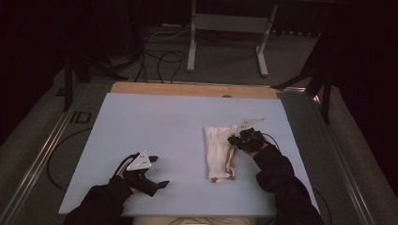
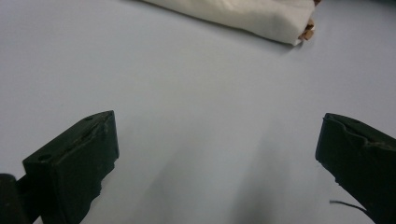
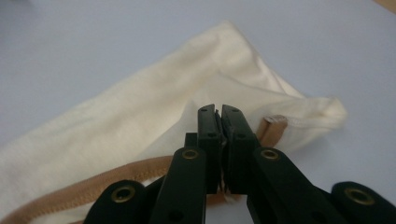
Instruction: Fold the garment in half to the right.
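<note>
A cream cloth (image 1: 218,150) with a tan trim lies folded in a long strip on the right half of the pale blue table top (image 1: 150,122). At the cloth's far right edge sits my right gripper (image 1: 233,139). In the right gripper view its jaws (image 3: 219,109) are pressed together over the cloth (image 3: 116,126), with a sliver of fabric pinched between them near the tan trim (image 3: 273,126). My left gripper (image 1: 159,172) rests near the front left of the table, apart from the cloth. In the left gripper view its jaws (image 2: 217,135) stand wide with only bare table between them, and the cloth (image 2: 243,14) lies farther off.
A wooden strip (image 1: 187,89) runs along the table's far edge. On the floor beyond stand a white metal frame (image 1: 192,42), loose black cables (image 1: 164,58) and dark stand legs (image 1: 314,79) at the right. Metal rails (image 1: 42,150) flank the table.
</note>
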Available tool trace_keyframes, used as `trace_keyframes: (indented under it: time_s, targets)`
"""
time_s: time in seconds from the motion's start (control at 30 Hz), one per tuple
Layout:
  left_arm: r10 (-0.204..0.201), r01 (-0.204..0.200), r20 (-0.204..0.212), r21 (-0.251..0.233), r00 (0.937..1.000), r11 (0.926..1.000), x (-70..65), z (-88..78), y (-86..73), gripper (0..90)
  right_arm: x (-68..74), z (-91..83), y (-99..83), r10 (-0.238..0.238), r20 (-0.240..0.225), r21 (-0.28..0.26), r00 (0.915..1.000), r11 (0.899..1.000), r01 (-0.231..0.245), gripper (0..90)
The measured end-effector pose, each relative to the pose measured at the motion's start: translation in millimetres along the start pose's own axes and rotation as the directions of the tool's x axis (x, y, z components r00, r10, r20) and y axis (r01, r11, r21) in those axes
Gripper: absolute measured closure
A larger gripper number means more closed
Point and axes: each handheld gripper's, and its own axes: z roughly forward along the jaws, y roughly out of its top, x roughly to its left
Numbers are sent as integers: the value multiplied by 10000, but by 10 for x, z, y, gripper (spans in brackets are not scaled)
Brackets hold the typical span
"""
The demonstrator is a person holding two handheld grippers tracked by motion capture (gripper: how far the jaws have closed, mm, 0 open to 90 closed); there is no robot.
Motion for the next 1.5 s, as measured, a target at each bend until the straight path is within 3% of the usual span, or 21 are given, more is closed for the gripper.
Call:
trace_keyframes:
  time_s: [0.4, 0.63, 1.0, 1.1, 1.3, 1.5]
  targets:
    - [-245, 239, -275, -197, 9993, 9995, 25, -130, -67, 3, -146, -179, -309, 843, 539, -200, 9950, 9963, -833, 872]
    - [-337, 329, -367, -219, 9988, 9992, 35, -178, -111, 3, -203, -146, -447, 1175, 572, 84, 9914, 9930, -1181, 807]
    - [-448, 432, -481, -337, 9978, 9985, 33, -231, -139, 2, -237, -63, -604, 1577, 514, 526, 9861, 9857, -1604, 796]
    - [-449, 433, -502, -327, 9977, 9985, 32, -240, -150, 3, -246, -90, -611, 1674, 475, 486, 9847, 9843, -1697, 752]
    - [-542, 519, -559, -420, 9970, 9978, 36, -262, -176, 2, -238, -202, -470, 1666, 325, -191, 9855, 9859, -1661, 469]
    - [-560, 528, -582, -544, 9967, 9971, 36, -286, -201, 3, -288, -177, -319, 1812, -195, -627, 9832, 9813, -1821, 270]
